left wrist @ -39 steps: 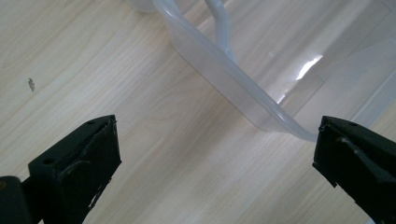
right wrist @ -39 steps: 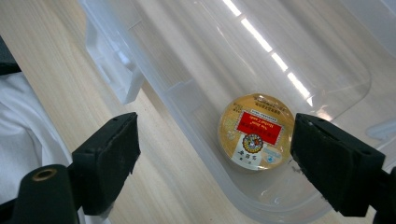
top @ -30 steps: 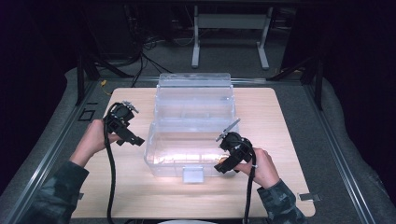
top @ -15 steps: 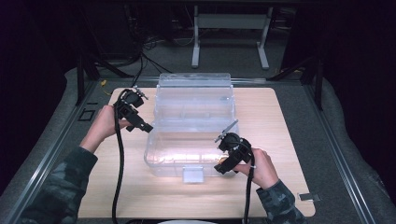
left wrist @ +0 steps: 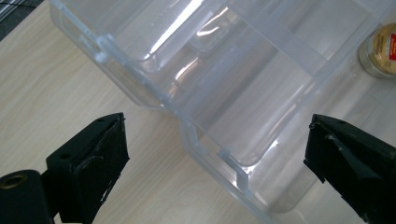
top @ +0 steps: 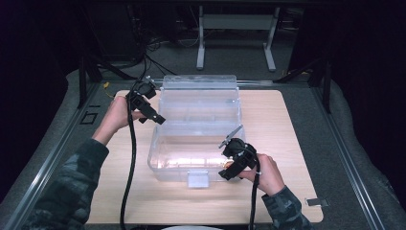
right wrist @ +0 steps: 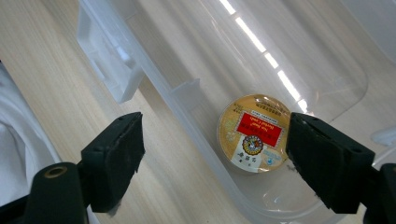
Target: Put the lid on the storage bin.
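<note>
Clear plastic box (top: 196, 129) stands open; left gripper (top: 152, 115), jaws apart and narrowing, has shifted to its lid hinge; right gripper (top: 229, 158), agape, straddles the front wall near the round tin (right wrist: 254, 133), gripping nothing.

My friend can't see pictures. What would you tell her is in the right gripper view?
A small round gold tin with a red label lies inside a clear plastic box on a wooden table. The right gripper has its two black jaws open, straddling the box's near wall.

The left gripper (top: 149, 111) is hanging with jaws spread wide and just easing inward, nothing pressed between them; the right gripper (top: 231, 159) is gaping likewise, unclamped.
</note>
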### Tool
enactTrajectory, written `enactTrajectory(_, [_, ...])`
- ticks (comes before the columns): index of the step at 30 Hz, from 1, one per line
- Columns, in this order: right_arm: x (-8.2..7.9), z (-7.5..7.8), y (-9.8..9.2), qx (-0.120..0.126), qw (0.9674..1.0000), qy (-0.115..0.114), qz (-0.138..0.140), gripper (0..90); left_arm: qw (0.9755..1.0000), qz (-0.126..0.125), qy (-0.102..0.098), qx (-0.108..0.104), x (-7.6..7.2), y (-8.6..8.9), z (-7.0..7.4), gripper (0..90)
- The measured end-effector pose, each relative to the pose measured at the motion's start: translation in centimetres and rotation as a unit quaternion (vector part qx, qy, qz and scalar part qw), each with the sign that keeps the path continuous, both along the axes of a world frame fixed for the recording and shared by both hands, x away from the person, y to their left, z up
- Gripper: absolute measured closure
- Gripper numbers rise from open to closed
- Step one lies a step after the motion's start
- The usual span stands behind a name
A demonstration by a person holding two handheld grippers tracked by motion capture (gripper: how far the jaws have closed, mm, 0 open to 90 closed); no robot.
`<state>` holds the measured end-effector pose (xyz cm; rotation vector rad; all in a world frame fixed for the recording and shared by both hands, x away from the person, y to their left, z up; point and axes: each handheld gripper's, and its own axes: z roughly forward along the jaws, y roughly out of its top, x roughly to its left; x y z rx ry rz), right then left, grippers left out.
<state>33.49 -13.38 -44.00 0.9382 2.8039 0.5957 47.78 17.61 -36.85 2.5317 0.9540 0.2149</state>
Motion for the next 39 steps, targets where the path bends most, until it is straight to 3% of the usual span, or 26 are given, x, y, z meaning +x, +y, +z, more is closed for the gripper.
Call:
enactTrajectory(4, [0.0, 0.0, 0.1, 0.002, 1.0000, 0.000, 0.003, 20.0, 1.0000, 0.000, -0.002, -0.005, 0.8, -0.7, 0.0, 5.8])
enactTrajectory(9, [0.0, -0.1, 0.0, 0.002, 1.0000, -0.002, 0.004, 20.7, 0.9995, 0.009, -0.026, -0.015, 1.9, -1.6, 0.5, 10.7])
enactTrajectory(13, [0.0, -0.2, 0.0, 0.003, 1.0000, 0.001, 0.003, 22.3, 0.9991, 0.002, -0.025, -0.033, 2.8, -2.4, 0.6, 14.3])
enactTrajectory(15, [0.0, -0.3, 0.0, 0.004, 1.0000, 0.000, 0.003, 22.4, 0.9992, 0.000, -0.029, -0.027, 3.1, -2.9, 0.5, 15.2])
enactTrajectory(18, [0.0, -0.4, 0.0, 0.005, 1.0000, 0.001, 0.001, 23.2, 0.9997, 0.003, -0.012, -0.019, 3.9, -3.6, -0.1, 14.6])
enactTrajectory(22, [-0.1, -0.5, 0.3, 0.001, 1.0000, 0.001, 0.002, 25.4, 0.9997, 0.001, -0.003, -0.024, 4.7, -4.2, -0.6, 15.9])
enactTrajectory(26, [-0.1, -0.8, 0.5, -0.008, 1.0000, -0.003, -0.003, 30.8, 0.9998, -0.005, -0.001, -0.021, 5.1, -4.9, -1.0, 26.4])
enactTrajectory(29, [-0.2, -1.1, 0.7, -0.008, 1.0000, -0.003, -0.001, 32.8, 0.9999, -0.005, -0.006, -0.013, 5.2, -5.5, -1.3, 39.8])
enactTrajectory(31, [-0.3, -1.2, 1.0, -0.010, 0.9999, -0.004, 0.004, 41.8, 0.9999, -0.003, -0.011, -0.001, 5.2, -5.8, -1.5, 45.9])
enactTrajectory(36, [-0.6, -1.6, 1.5, -0.012, 0.9997, -0.016, 0.015, 50.5, 0.9999, -0.012, -0.009, 0.002, 5.2, -6.2, -1.7, 51.6])
enactTrajectory(39, [-0.7, -1.7, 1.6, -0.011, 0.9997, -0.015, 0.013, 56.0, 0.9997, -0.021, -0.012, 0.000, 4.9, -6.4, -1.7, 61.3])
